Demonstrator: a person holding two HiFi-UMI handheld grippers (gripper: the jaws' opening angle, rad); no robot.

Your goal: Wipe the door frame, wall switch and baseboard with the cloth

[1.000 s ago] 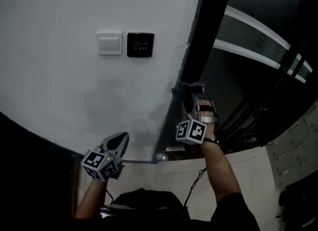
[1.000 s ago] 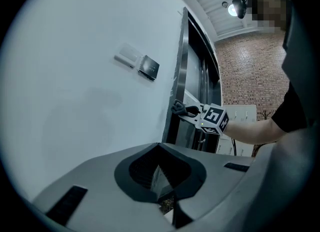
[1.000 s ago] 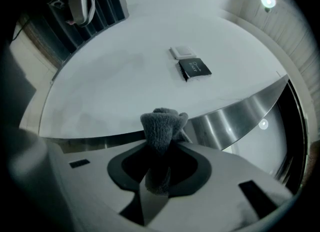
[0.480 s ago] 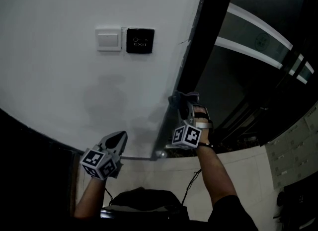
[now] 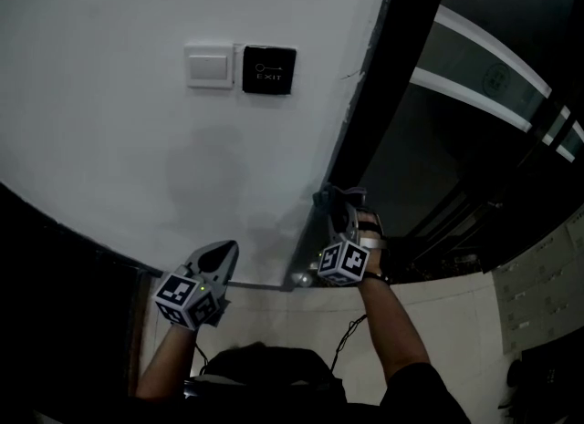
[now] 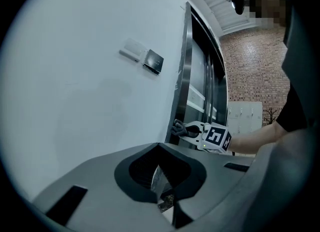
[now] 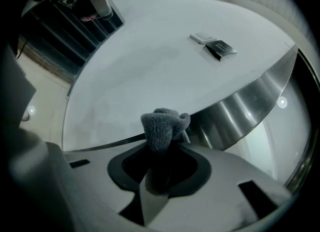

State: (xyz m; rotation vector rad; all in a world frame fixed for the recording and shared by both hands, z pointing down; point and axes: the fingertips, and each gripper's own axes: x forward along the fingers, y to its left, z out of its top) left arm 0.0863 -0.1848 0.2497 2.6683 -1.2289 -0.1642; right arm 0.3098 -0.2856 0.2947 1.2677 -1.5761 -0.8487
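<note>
Two tongs in view, one per hand, each with one marker cube. Right tongs (image 5: 339, 203) are clamped on one grey fuzzy cloth (image 7: 162, 125); its bunched end sticks out past the tips. The cloth sits low on the brushed-metal door frame (image 7: 246, 105), at the seam where frame meets white painted wall (image 5: 109, 139). I cannot tell whether it actually presses on the metal. Left tongs (image 5: 221, 253) are drawn together with nothing between them. They hang near the foot of the wall, left of the frame and well apart from the right tongs, tips pointing toward the wall. Two plates are mounted side by side higher on the wall: one white rectangular wall switch (image 5: 209, 66) and, just to its right, one black square exit button (image 5: 269, 69). Both are well above the cloth, and neither pair of tongs is touching them. Right of the frame is one dark glass door (image 5: 456, 167) carrying two pale diagonal stripes. Pale tiled floor (image 5: 465, 322) lies below. Two bare forearms run up from the bottom edge to the grippers.
</note>
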